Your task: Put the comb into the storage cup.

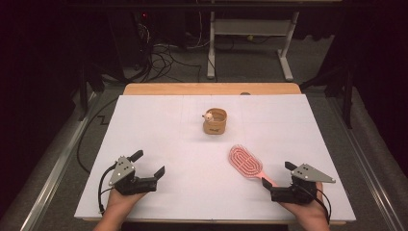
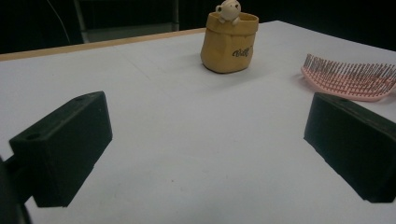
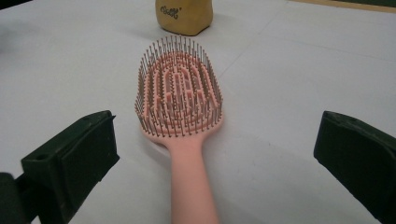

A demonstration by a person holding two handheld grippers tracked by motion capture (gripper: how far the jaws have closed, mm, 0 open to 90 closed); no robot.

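The pink hairbrush [image 1: 246,162] lies flat on the white table cover [image 1: 159,120], bristles up, on the right half of the surface, its head pointing away from the person and toward the middle, its handle running back to the near right. In the right gripper view the handle [image 3: 192,186] sits between the two black jaws of the right gripper [image 3: 215,154], which stand wide apart with nothing touching them; in the high view that gripper [image 1: 278,179] rests just at the end of the handle. So the grasp looks lined up but not yet made: the jaws have to close on the handle before the brush can be lifted. Beyond the brush, near the middle of the table and well apart from it, stands a small tan pouch [image 1: 215,121] with a little toy figure [image 2: 229,10] peeking over its rim, a likely place for the brush to go, though that is a guess. The left gripper [image 1: 149,166] rests at the near left, jaws spread and empty, away from both things.
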